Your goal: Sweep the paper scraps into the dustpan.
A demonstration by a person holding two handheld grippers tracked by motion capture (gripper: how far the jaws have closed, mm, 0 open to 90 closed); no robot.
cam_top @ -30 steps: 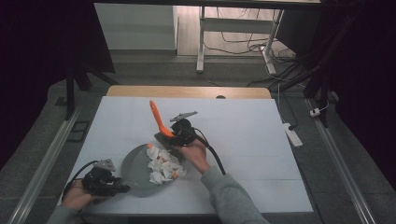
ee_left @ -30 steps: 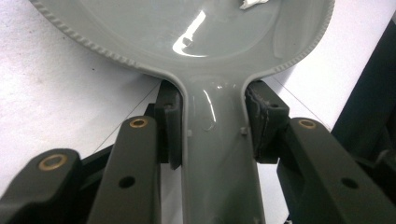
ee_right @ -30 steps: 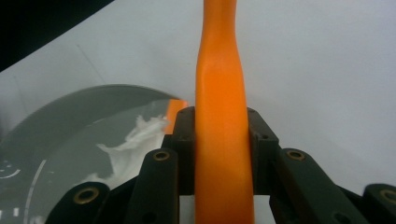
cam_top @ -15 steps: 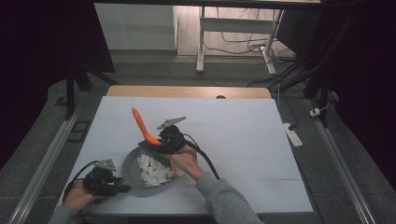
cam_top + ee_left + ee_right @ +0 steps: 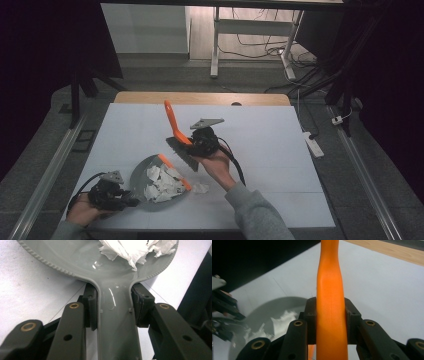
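High view: the right gripper point(image 5: 196, 142) clamps the orange-handled brush point(image 5: 176, 135) just above the grey dustpan point(image 5: 142, 175) — paper scraps point(image 5: 162, 182) piled inside.

Left gripper view: both jaws pinch the dustpan's handle point(image 5: 116, 322).

Right gripper view: jaws tight on the brush handle point(image 5: 330, 315) — dustpan below-left.

Brush point(image 5: 176, 134) swept right, off the dustpan point(image 5: 142, 176).

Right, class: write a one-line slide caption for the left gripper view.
Left gripper clamps the grey dustpan by its handle, torn white paper heaped inside.
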